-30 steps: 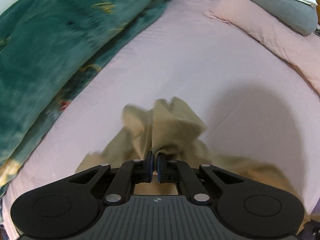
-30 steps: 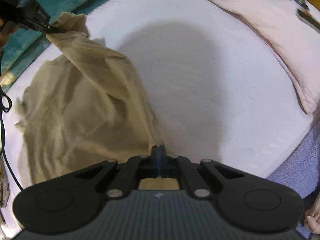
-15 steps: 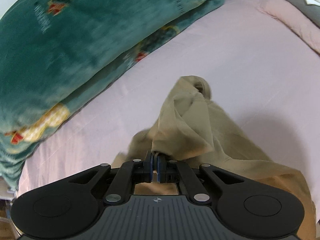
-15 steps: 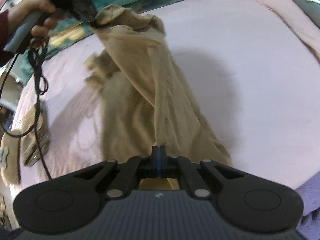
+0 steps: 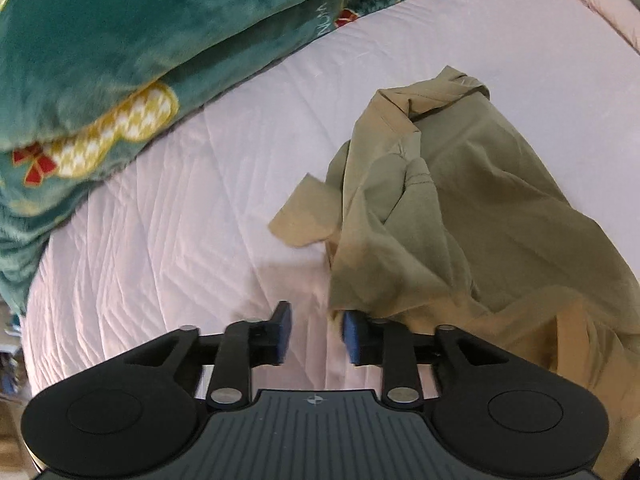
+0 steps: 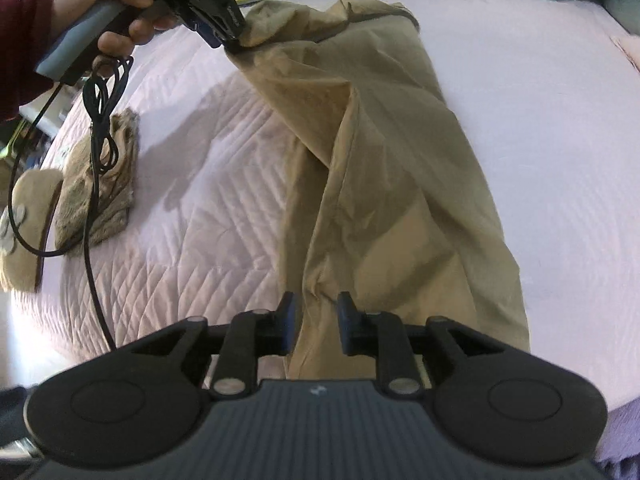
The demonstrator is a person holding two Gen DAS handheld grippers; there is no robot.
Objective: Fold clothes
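- On the pink bed (image 5: 192, 240), the tan pants (image 5: 460, 216) lie in a long strip, partly folded over themselves, between the two hand-held grippers.
- The left hand-held gripper (image 5: 316, 330) has just been opening. Its jaws stand apart now. A cloth edge hangs right by one blue pad (image 5: 352, 332), but nothing is pinched.
- The right hand-held gripper (image 6: 316, 326) has just been opening too. A ridge of cloth runs up between its jaws, and the pads do not squeeze it.
- In the right view the cloth near the left hand-held gripper (image 6: 228, 36) looks a bit lifted. It may flop down crooked as it drops, and then the fold would not line up.
- The cloth looks thin and slippery. It could slide or bunch if a gripper drags across it while pulling away.
- A loose flap (image 5: 304, 216) sticks out at the side. If it stays there, the next fold may be lumpy.
- The black cable (image 6: 94, 168) dangles under the person's hand (image 6: 116, 4). It could brush the brown furry cloth (image 6: 100, 184) by the bed edge and tug it.
- The green blanket (image 5: 120, 40) sits well apart from the pants, so it should not get in the way.
- The pants look wrinkled, with deep creases down the middle and a rumpled end at the far side.
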